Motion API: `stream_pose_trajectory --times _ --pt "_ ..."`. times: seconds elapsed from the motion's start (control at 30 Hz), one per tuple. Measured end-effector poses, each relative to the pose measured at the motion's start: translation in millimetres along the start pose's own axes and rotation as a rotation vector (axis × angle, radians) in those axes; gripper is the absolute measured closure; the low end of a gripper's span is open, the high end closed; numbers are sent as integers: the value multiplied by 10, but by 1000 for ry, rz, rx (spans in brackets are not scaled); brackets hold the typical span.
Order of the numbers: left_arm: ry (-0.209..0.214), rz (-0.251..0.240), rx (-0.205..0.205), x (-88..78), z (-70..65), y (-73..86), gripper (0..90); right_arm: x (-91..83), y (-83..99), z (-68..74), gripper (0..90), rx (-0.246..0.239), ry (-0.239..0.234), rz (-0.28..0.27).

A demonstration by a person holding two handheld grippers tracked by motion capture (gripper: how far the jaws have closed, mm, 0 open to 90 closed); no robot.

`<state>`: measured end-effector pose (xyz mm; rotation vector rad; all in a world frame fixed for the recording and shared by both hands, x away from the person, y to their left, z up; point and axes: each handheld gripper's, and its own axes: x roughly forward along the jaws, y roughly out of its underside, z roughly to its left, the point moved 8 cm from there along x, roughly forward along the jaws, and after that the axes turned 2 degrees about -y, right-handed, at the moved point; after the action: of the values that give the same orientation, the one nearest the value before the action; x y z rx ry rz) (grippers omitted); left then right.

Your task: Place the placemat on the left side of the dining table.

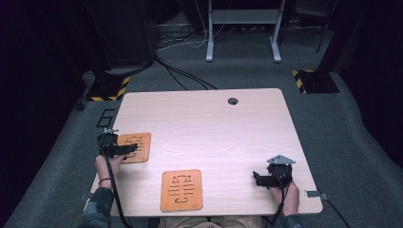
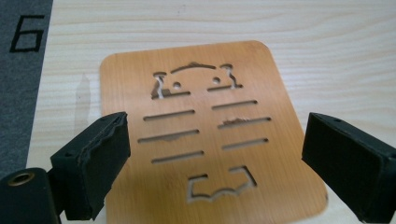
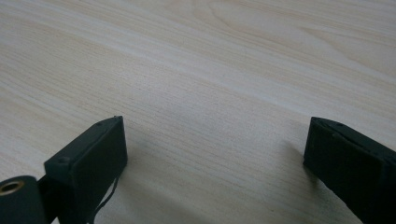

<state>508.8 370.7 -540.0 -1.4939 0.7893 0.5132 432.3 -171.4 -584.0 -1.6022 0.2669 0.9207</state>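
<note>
Where the pale wooden table point(image 1: 209, 123) fills the middle of the high view, most of its top lies bare, with wide room across the centre and the far half. A round cable hole point(image 1: 233, 101) sits near the far edge, and a black figure 6 point(image 2: 27, 32) is marked on the grey floor just off the table's left edge; no other writing can be read. Two orange wooden boards lie flat on it, each cut through with short slots and small shapes. The left board point(image 2: 205, 135) rests close to the left edge, its long sides roughly square to that edge. The near board point(image 1: 181, 190) lies by the front edge, well apart from the first. There are two grippers. The left gripper point(image 2: 215, 154) hovers over the left board with its jaws spread wide to either side of it, the pads apparently clear of the wood, though the blur at the lower edge makes this hard to judge. The right gripper point(image 3: 215, 154) stands near the front right corner, jaws wide over bare table, holding nothing.
</note>
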Motion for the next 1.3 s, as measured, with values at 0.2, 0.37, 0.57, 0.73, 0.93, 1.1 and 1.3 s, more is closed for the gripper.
stream_pose_trajectory --times 0.2,0.37,0.57,0.73,0.93,1.1,1.3 --pt "22 -40 35 -221 -96 144 57 -2 3 1 51 0 -1 2" --pt "36 -77 56 -434 -174 326 54 -2 3 1 51 0 -1 2" --pt "39 -96 73 -538 -226 540 50 0 0 1 51 6 4 -1" --pt "35 -93 65 -569 -248 748 48 0 1 1 50 6 4 -1" --pt "19 -81 62 -514 -260 955 41 -2 2 -2 51 2 3 2" --pt "-8 -54 77 -403 -288 1117 38 -4 3 -1 50 3 1 1" --pt "-64 -65 95 -374 -305 1147 31 -7 5 -2 50 3 5 3"
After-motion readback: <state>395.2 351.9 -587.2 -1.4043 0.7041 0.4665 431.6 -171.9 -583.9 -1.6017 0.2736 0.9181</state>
